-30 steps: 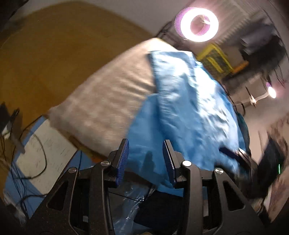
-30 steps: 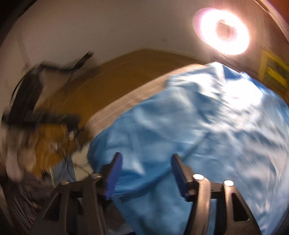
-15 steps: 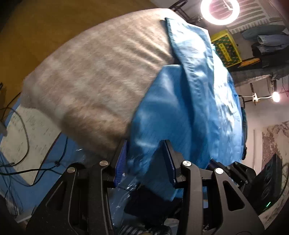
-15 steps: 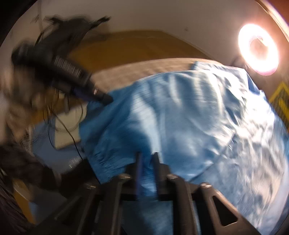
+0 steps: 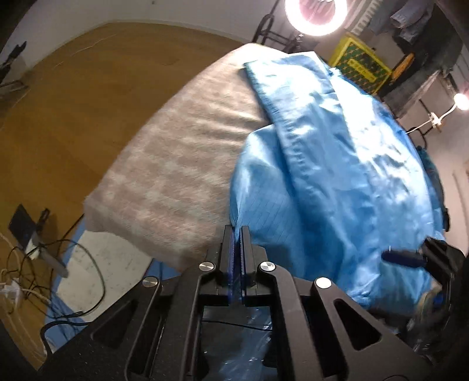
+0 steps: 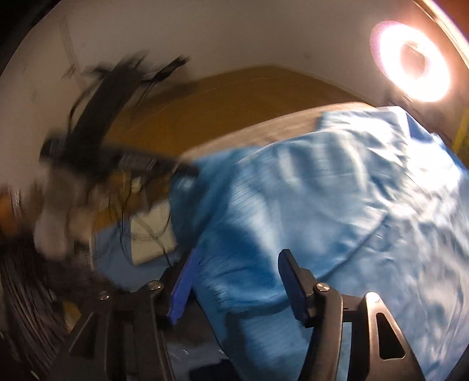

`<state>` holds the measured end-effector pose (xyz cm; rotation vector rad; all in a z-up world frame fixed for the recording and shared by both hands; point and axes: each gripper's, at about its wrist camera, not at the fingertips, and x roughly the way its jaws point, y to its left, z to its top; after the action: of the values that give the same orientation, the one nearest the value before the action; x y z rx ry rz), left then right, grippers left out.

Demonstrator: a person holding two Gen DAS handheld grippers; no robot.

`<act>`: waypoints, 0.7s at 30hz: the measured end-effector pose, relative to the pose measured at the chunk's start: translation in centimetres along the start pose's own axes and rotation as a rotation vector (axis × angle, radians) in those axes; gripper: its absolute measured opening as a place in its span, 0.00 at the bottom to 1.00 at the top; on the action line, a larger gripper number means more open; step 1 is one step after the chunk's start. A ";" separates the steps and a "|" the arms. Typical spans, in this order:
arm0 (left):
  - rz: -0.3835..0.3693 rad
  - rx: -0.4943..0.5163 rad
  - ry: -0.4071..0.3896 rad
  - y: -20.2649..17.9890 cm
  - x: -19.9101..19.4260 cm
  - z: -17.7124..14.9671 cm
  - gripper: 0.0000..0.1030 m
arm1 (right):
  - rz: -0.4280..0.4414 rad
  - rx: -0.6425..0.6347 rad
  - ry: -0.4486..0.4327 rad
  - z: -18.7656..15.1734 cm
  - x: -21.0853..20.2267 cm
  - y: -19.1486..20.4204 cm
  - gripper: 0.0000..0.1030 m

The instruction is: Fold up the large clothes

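A large shiny blue garment (image 5: 337, 175) lies spread over a grey checked bed cover (image 5: 181, 164). My left gripper (image 5: 236, 234) is shut, its pads pinching the garment's near left corner at the bed's edge. In the right wrist view the garment (image 6: 337, 211) fills the right half of the frame. My right gripper (image 6: 238, 258) is open and its jaws are still opening. The garment's near hem lies loose between its fingers (image 6: 288, 263). The right gripper also shows in the left wrist view as a dark, blurred shape (image 5: 410, 259) at the garment's right side.
Wooden floor (image 5: 73, 117) surrounds the bed. Cables and a power strip (image 5: 17, 287) lie on the floor at the left, beside a white sheet on a blue mat (image 5: 117, 269). A ring light (image 5: 316, 11) and a yellow crate (image 5: 360, 70) stand beyond the bed.
My left jaws closed onto the garment's corner. The right jaws shut half a second ago and have opened again. Both grippers dropped closer to the bed.
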<state>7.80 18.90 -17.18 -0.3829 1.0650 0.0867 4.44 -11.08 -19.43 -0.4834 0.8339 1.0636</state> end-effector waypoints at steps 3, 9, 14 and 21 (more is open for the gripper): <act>0.070 0.008 0.047 0.7 1.7 -0.4 0.00 | -0.145 -0.162 0.085 -1.0 2.7 2.7 0.46; 0.116 -0.038 0.065 1.8 2.3 -0.2 0.05 | -0.140 -0.050 0.105 -1.1 3.5 1.1 0.10; 0.042 -0.119 0.007 2.5 0.3 1.0 0.16 | 0.044 0.231 -0.032 0.2 -0.7 -2.6 0.09; -0.022 -0.168 -0.041 3.3 -1.7 2.5 0.16 | 0.153 0.092 0.000 0.2 1.2 3.6 0.12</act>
<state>8.19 23.04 -15.53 -0.5418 1.0155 0.1647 1.53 -8.73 -20.06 -0.3462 0.9269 1.1600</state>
